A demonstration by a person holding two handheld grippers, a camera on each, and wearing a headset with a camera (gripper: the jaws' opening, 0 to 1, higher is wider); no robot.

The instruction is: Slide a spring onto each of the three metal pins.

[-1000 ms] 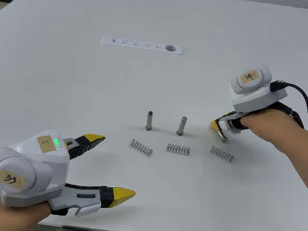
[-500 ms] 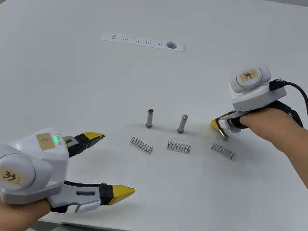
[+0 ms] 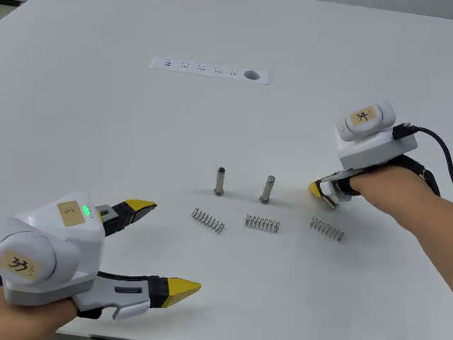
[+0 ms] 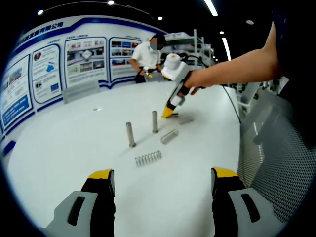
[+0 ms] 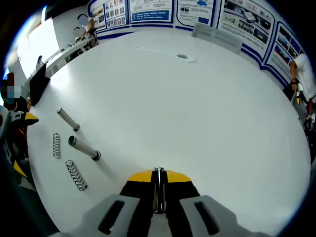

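Head view: L gripper (image 3: 161, 246) is low left over the white table (image 3: 106, 127), jaws spread wide, nothing betw them. R gripper (image 3: 322, 193) is at right, jaws pinched on the held pin (image 3: 330, 202). Just the pin's lower end pokes out, tilted; the rest is hidden by the yellow tips. Can't tell if it touches the table. Left-hand pin (image 3: 220, 180) and middle pin (image 3: 267, 189) stand upright, apart. Nearer the person lie the left spring (image 3: 208, 219), middle spring (image 3: 262, 223) and right spring (image 3: 326, 228), none on a pin. Power strip (image 3: 209, 69) sits far back.

Left gripper view: own jaws wide apart at bottom. Both upright pins and 3 springs lie ahead; the farthest spring's coils are hard to make out. R gripper's tip is by that spring, held pin too small to pick out. A person (image 4: 145, 54) stands in the bg.

Right gripper view: own jaws nearly together, a thin metal sliver betw them, most of the held pin hidden. L gripper's yellow tip is cut off at the left edge.
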